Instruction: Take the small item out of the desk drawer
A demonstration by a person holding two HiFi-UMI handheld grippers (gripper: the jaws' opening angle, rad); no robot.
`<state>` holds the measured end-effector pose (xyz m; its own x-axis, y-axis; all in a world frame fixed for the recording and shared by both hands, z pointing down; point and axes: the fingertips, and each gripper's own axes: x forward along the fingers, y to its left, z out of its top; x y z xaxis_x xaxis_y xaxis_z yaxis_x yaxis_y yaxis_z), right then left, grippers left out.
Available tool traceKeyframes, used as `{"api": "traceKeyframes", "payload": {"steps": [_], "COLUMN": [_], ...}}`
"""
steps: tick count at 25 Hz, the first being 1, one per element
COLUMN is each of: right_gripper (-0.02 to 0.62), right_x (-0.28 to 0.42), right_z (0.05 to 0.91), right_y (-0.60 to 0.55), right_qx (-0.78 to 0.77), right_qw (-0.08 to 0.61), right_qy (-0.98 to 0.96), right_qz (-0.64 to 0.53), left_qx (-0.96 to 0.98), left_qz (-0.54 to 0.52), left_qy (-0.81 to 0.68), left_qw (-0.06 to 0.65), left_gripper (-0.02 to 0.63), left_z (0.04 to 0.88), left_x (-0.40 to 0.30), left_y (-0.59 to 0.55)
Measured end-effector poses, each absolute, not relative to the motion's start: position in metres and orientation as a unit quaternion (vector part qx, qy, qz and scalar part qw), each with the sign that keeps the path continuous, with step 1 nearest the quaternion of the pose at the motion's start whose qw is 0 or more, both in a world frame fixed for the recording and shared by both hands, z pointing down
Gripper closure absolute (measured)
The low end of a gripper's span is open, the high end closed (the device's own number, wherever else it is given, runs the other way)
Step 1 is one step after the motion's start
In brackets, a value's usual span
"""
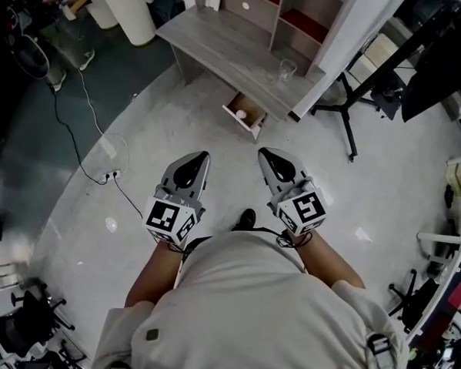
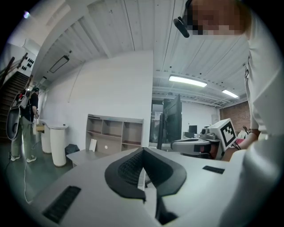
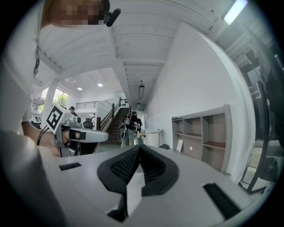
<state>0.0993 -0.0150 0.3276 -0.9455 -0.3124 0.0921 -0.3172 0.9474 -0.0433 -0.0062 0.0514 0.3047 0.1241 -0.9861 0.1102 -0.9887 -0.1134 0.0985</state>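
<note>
**A:** Entry one, the small item [image 1: 241, 114]?

**B:** Pale and round-looking. It lay inside the open drawer [image 1: 254, 105]. It was too small to give a long axis or heading.

**A:** The drawer?

**B:** It stood out from under the grey wood bench [image 1: 215, 36], open end toward the person. A clear glass [image 1: 287, 68] stood upright on the bench above it, with a shelf unit [image 1: 259, 8] behind.

**A:** The room?

**B:** Pale grey floor [image 1: 180, 119], with a cable [image 1: 77, 145] trailing at left.

**A:** The grippers?

**B:** The left gripper [image 1: 203, 157] and right gripper [image 1: 267, 155] were side by side, well apart from the drawer. Both had jaws together and nothing between them.
</note>
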Motion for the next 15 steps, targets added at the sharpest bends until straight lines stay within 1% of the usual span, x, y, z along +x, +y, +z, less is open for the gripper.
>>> {"api": "traceKeyframes", "payload": {"steps": [7,15], "right_gripper": [0.577,0.577], "right_x": [0.12,0.12], "right_z": [0.325,0.323], "right_y": [-0.067,-0.108], "right_qx": [0.178,0.215], "right_qw": [0.03,0.019], "right_qy": [-0.983,-0.976], "right_qz": [0.031,0.031], "left_qx": [0.759,0.784], "left_qz": [0.02,0.011], "left_qy": [-0.648,-0.619], "left_qw": [0.061,0.056], "left_gripper": [0.594,0.594], "left_z": [0.304,0.301], "left_x": [0.008,0.006], "left_y": [-0.001,-0.047]}}
